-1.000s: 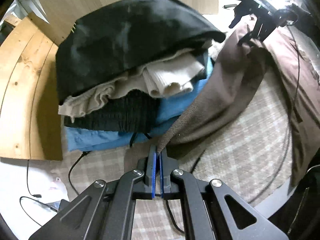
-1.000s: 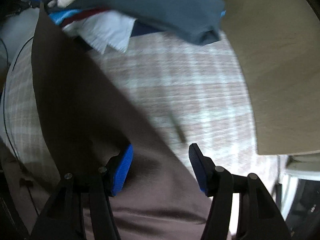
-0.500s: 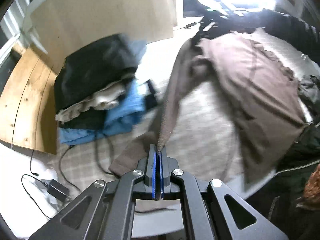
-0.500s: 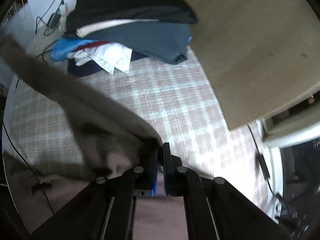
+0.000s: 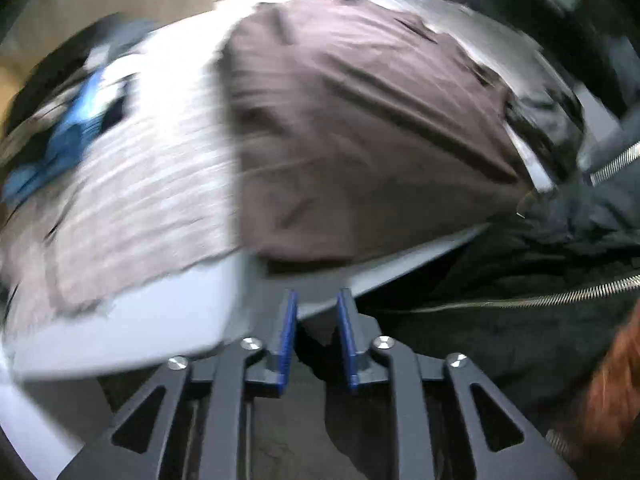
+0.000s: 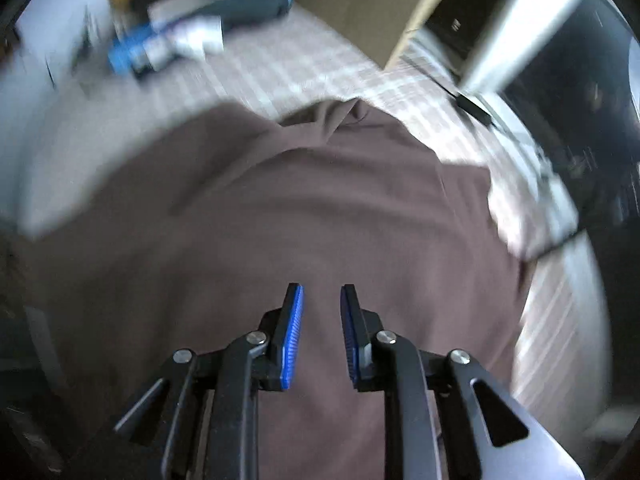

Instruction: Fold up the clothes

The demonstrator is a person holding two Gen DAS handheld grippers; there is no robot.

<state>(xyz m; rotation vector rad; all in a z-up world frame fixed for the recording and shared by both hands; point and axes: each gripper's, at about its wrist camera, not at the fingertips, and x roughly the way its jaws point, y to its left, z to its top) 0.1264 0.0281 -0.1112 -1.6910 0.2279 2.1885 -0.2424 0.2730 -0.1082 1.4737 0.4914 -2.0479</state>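
A brown garment [image 5: 360, 120] is lying spread over a pale checked cloth [image 5: 132, 184] that is covering the counter [image 5: 140, 320]. In the left wrist view it is filling the middle and right of the picture, its near edge lying just beyond the counter's near edge. In the right wrist view the same brown garment [image 6: 280, 208] is filling the centre, with a small bunched peak at its far end. Both views are heavily blurred, so fine creases are hard to read.

You are holding the left hand-held gripper [image 5: 316, 332] over the counter's near edge, its blue pads [image 5: 286, 340] a narrow gap apart and opening, with nothing between them. Your right hand-held gripper [image 6: 320, 332] is hovering over the garment, its blue pads [image 6: 292, 336] also narrowly apart and opening, gripping no cloth.

Far left in each view, a stack of folded clothes [image 6: 200, 20] is sitting at the far side of the counter, well apart from the garment. Dark clothing with a zip [image 5: 560, 300] is showing at the right of the left view.

Judging by this, several pieces are already done, while the brown garment appears laid out flat and all its folds are remaining.
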